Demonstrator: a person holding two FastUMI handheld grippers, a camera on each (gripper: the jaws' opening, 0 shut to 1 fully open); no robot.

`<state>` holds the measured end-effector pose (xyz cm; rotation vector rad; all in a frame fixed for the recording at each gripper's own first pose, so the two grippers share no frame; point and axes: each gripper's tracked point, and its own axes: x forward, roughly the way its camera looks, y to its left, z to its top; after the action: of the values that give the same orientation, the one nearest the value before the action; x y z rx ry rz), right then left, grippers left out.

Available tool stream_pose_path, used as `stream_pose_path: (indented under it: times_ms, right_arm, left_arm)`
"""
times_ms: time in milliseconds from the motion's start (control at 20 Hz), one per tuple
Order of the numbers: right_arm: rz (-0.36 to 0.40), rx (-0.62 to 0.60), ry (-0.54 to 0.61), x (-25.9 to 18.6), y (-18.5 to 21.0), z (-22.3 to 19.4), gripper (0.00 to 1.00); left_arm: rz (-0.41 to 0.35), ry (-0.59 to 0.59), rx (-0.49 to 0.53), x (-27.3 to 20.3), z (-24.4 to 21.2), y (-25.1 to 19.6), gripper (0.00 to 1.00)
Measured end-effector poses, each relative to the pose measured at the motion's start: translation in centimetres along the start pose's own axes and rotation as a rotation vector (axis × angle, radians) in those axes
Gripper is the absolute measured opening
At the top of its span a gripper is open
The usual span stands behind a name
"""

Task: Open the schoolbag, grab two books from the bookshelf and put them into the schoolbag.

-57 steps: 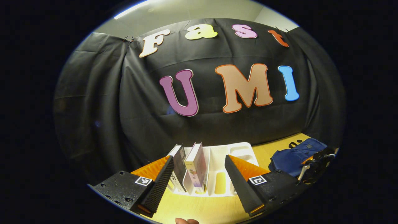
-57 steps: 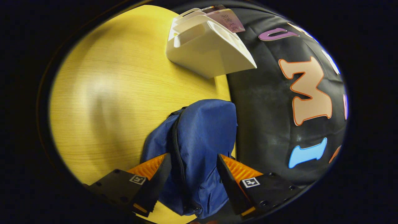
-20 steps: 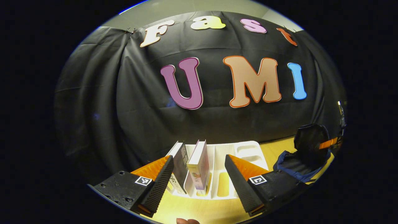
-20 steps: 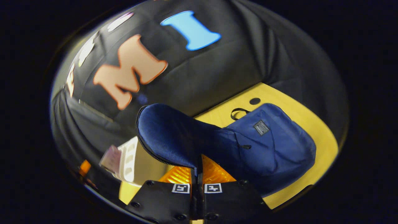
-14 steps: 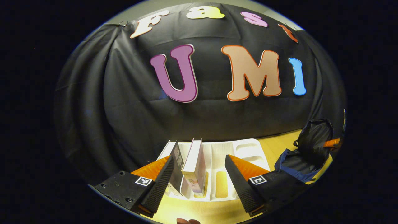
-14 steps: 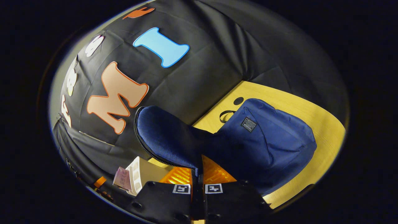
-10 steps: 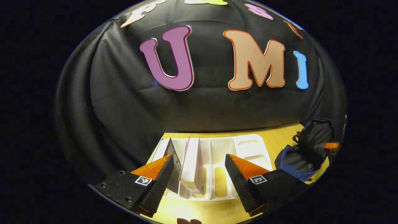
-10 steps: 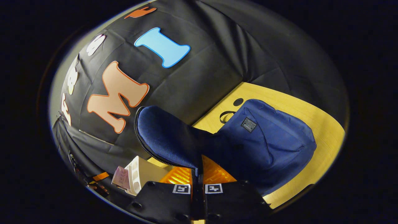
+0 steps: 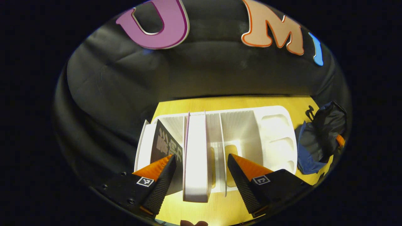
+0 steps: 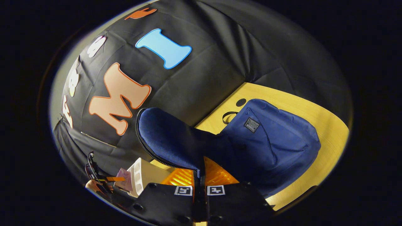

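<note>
My left gripper [image 9: 201, 171] is open above the white bookshelf [image 9: 276, 131], looking down into its slots. A white-edged book [image 9: 196, 157] stands upright between its fingers, touching neither. A dark-covered book [image 9: 165, 147] leans in the slot to the left, beside the left finger. In the right gripper view the blue schoolbag [image 10: 273, 141] lies on the yellow table [image 10: 326, 125]. My right gripper [image 10: 200, 175] is shut on the edge of the bag's front flap [image 10: 166, 138] and holds it lifted. The bag [image 9: 317, 138] lies open to the right of the shelf.
Black cloth walls close the table at the back and sides. The bookshelf's corner [image 10: 143, 174] and the left gripper [image 10: 100, 180] sit at the lower left of the right gripper view. A round hole [image 10: 241, 102] in the tabletop lies beyond the bag.
My left gripper has moved forward and tipped down over the shelf, bringing the white-edged book between its fingers. The right gripper went from open over the bag to shut, lifting its flap.
</note>
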<state>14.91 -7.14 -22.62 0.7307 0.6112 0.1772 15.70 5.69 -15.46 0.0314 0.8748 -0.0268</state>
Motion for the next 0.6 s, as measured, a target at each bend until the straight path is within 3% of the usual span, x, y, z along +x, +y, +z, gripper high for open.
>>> stream_pose_path:
  times_ms: [150,250,300,350,400,600]
  right_arm:
    - [0.002,0.006,0.001,0.1,0.0,0.0,0.06]
    - [0.003,0.004,0.003,0.2,0.0,-0.1,0.06]
    - [0.003,0.005,0.006,0.3,0.0,-0.1,0.03]
    - [0.003,0.006,0.007,0.3,0.0,-0.1,0.03]
    - [0.003,0.005,0.006,0.3,0.1,-0.2,0.06]
    - [0.004,0.008,0.003,0.3,0.0,-0.2,0.03]
  left_arm:
    - [0.006,0.053,0.028,1.0,-0.4,0.1,0.94]
    - [0.016,0.100,0.044,1.2,-1.1,0.5,0.82]
    - [0.003,0.150,0.072,0.9,-1.7,0.4,0.44]
    - [-0.020,0.163,0.074,1.4,-1.6,-0.1,0.47]
    - [-0.052,0.200,0.059,1.0,-1.8,-1.0,0.36]
    - [-0.022,0.239,0.049,0.5,-2.3,-0.3,0.35]
